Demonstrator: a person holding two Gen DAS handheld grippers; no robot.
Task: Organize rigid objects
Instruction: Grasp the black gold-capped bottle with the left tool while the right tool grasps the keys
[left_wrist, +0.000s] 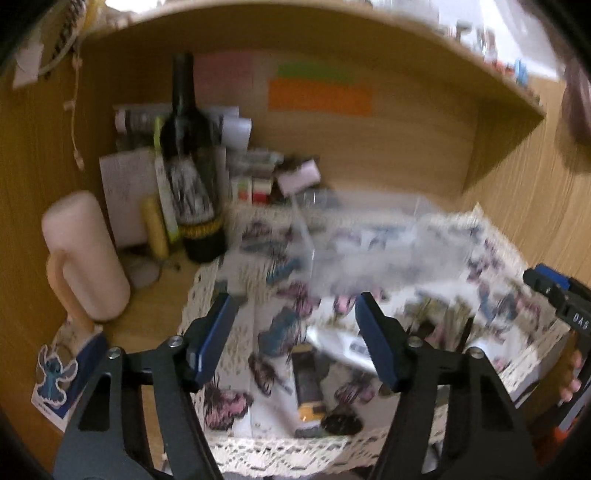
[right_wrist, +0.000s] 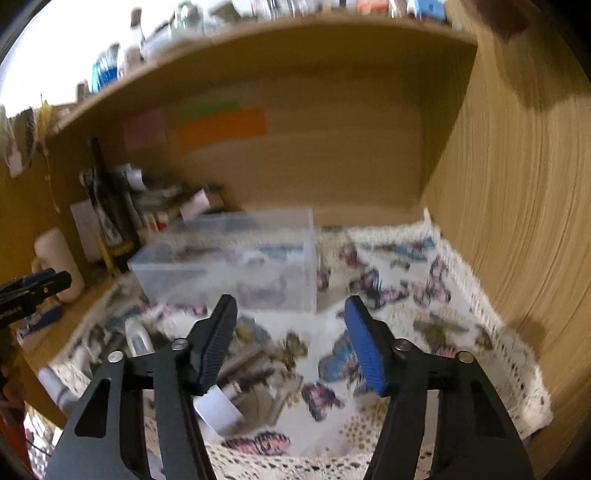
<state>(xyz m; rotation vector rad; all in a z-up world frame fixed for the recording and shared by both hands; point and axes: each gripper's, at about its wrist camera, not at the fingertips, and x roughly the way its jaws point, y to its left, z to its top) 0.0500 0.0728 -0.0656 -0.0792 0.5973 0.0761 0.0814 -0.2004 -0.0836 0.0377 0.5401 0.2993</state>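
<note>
A clear plastic box (right_wrist: 236, 258) stands on a butterfly-print cloth (right_wrist: 424, 295) inside a wooden desk nook; it is blurred in the left wrist view (left_wrist: 369, 240). Small loose items lie on the cloth near the front: a white bottle (right_wrist: 138, 338), a white card (right_wrist: 218, 410) and a black and yellow object (left_wrist: 308, 384). My left gripper (left_wrist: 293, 306) is open and empty above the cloth, in front of the box. My right gripper (right_wrist: 290, 306) is open and empty, just in front of the box. The right gripper also shows at the right edge of the left wrist view (left_wrist: 561, 295).
A dark wine bottle (left_wrist: 190, 158), a pink mug (left_wrist: 83, 254), papers and small boxes crowd the back left corner. Coloured sticky notes (left_wrist: 319, 96) hang on the back wall. A wooden shelf (left_wrist: 406, 44) runs overhead and a wooden side wall (right_wrist: 517, 203) stands at right.
</note>
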